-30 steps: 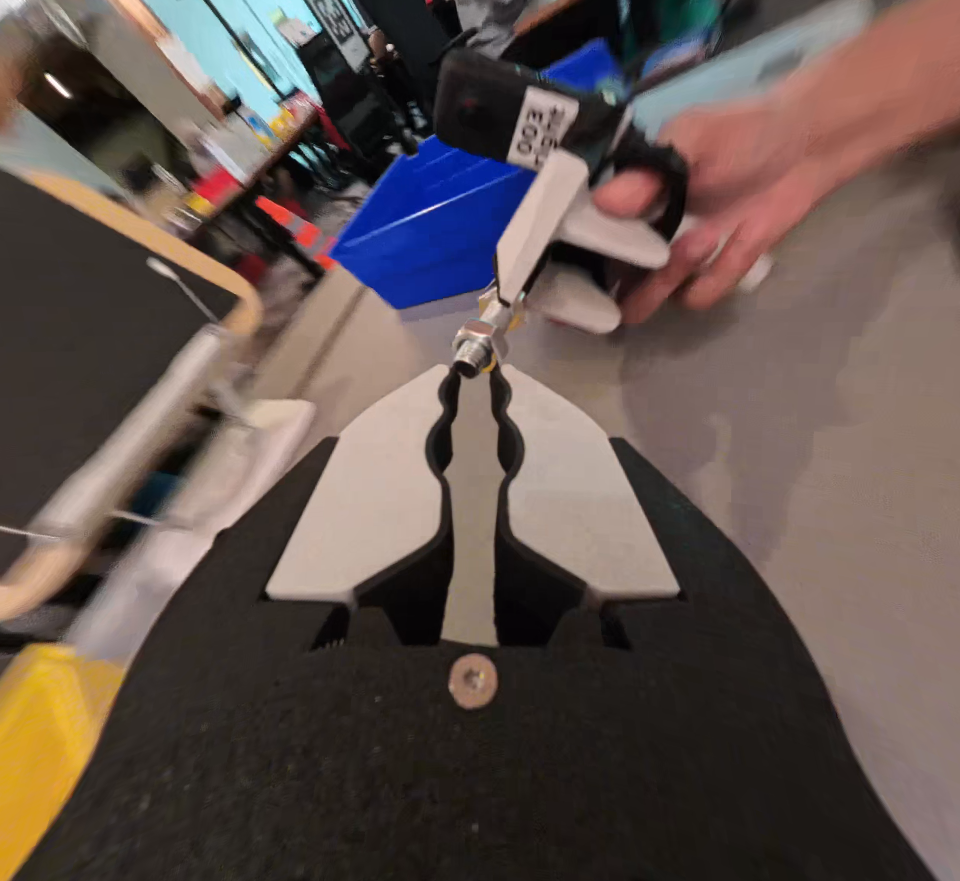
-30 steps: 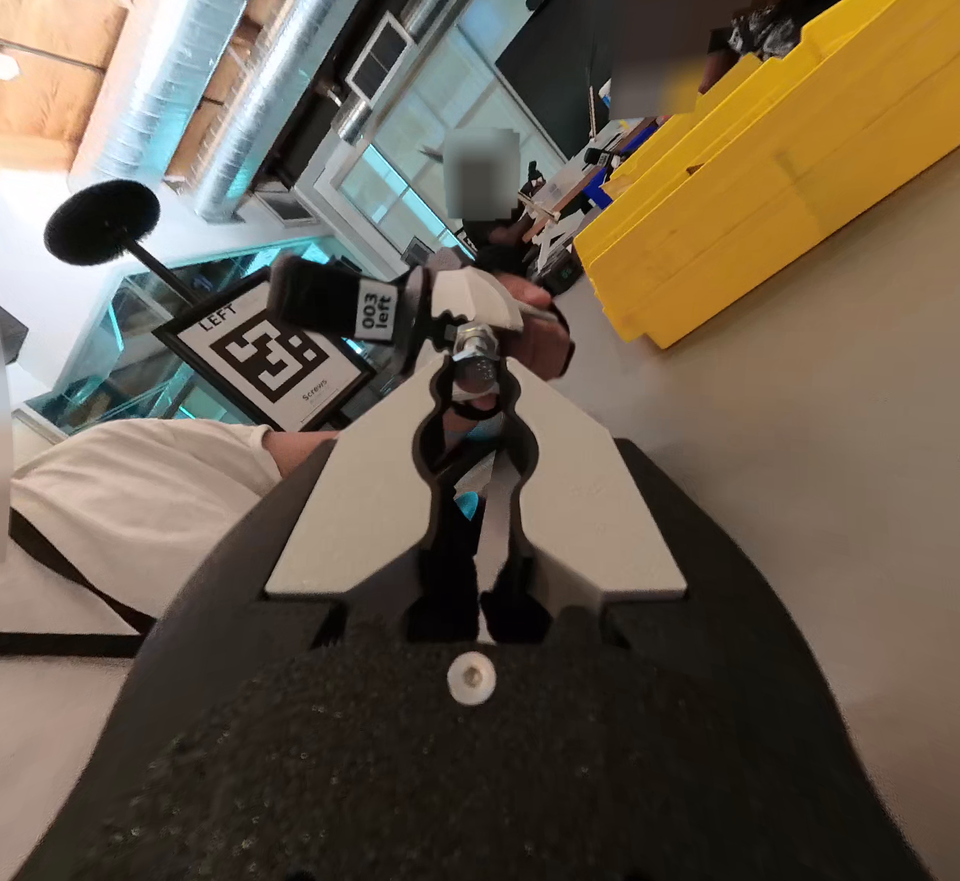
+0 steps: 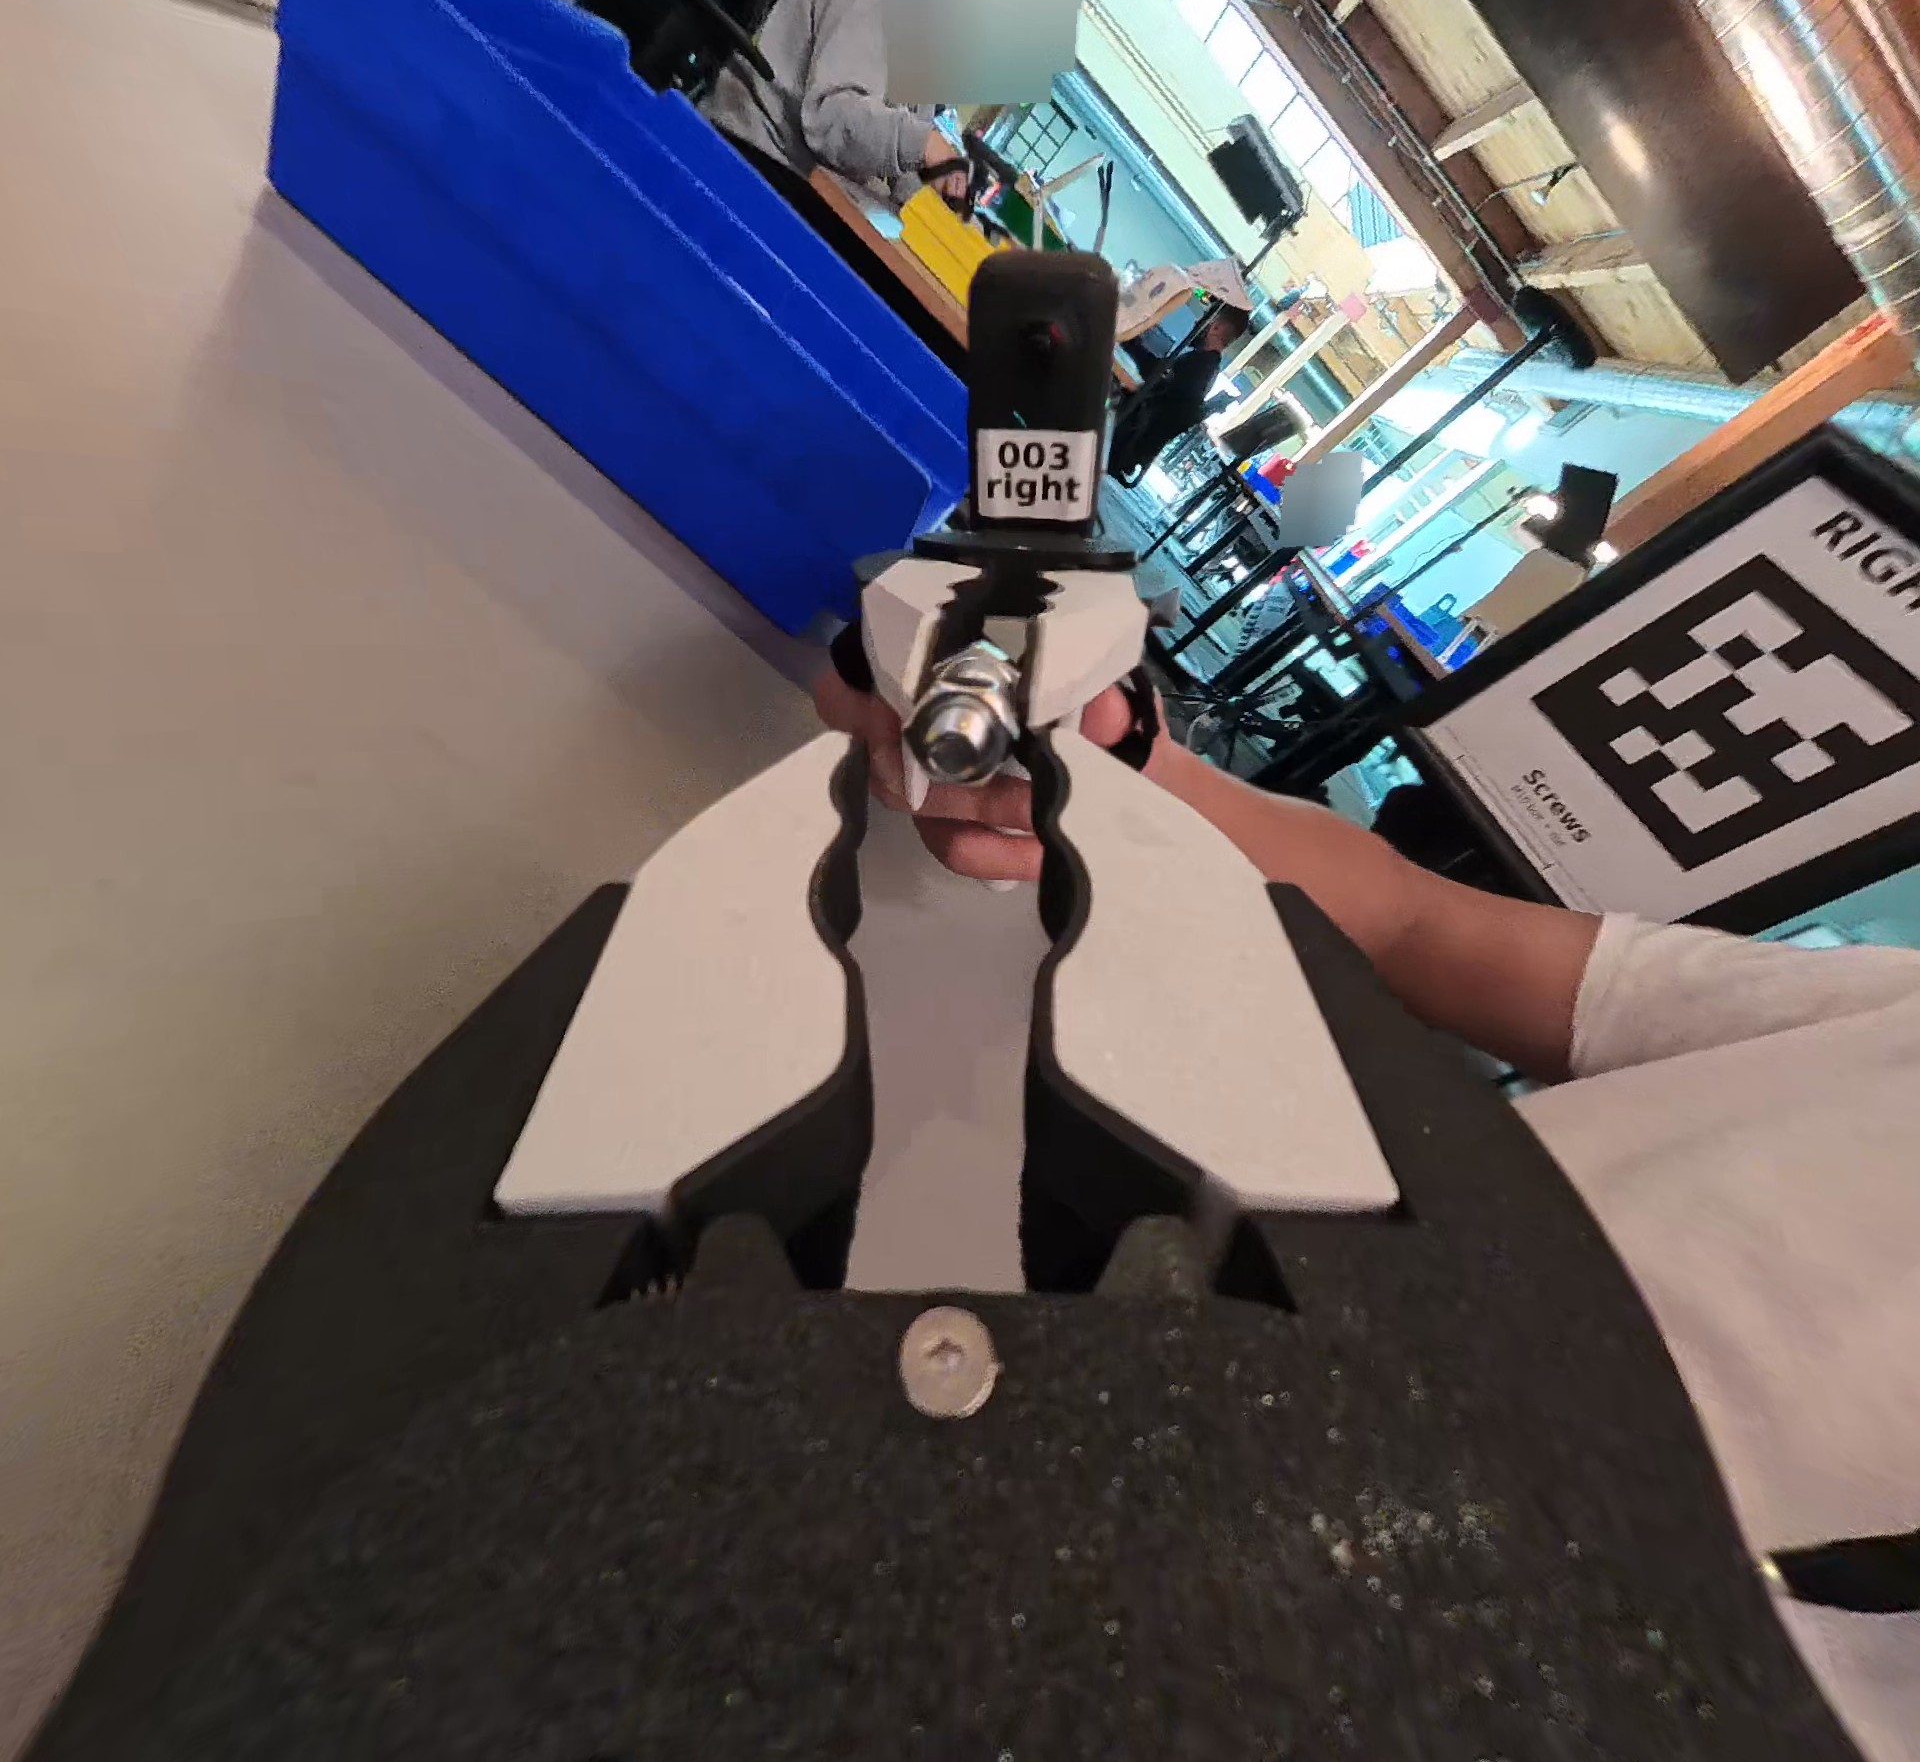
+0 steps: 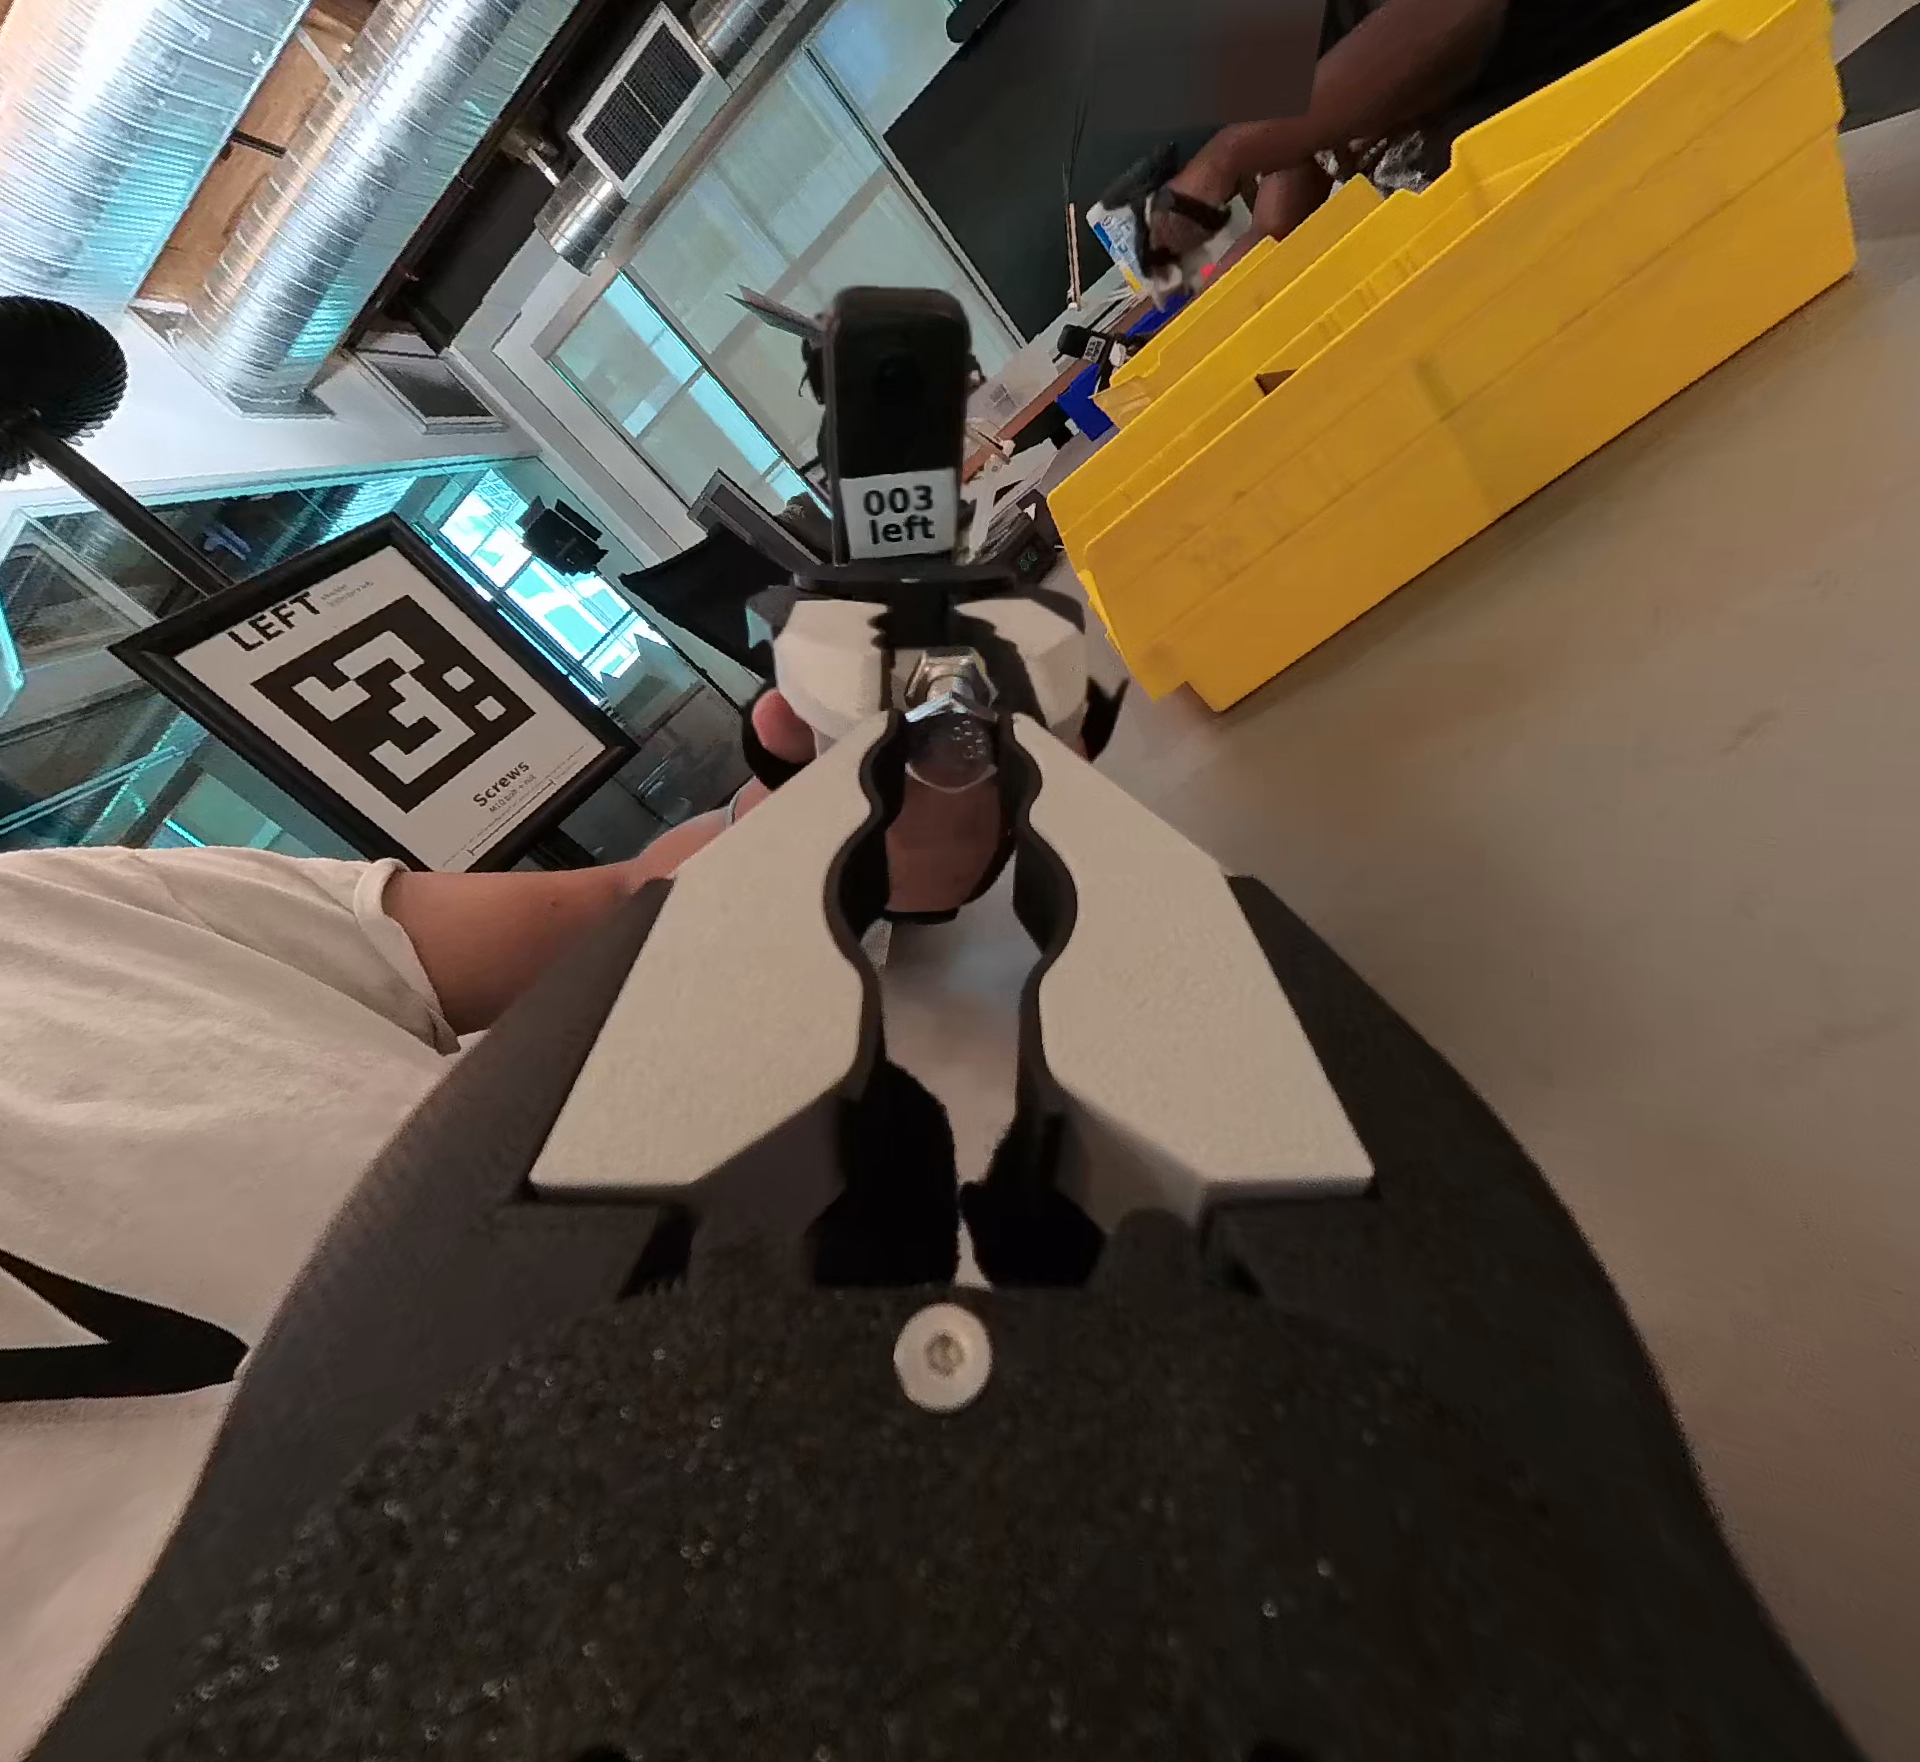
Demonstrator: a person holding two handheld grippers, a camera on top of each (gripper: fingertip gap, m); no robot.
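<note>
**Two grippers facing tip to tip over a bolt**

Since a second ago, both grippers are now pointing straight at each other. Right gripper (image 4: 948,736) is pinching the silver bolt (image 4: 951,725) by its head, its nut (image 3: 961,736) toward the left gripper (image 3: 951,777), whose fingers (image 3: 758,839) are standing spread around the nut end without pressing. Each camera is wearing a white printed label (image 3: 1032,472).
</note>
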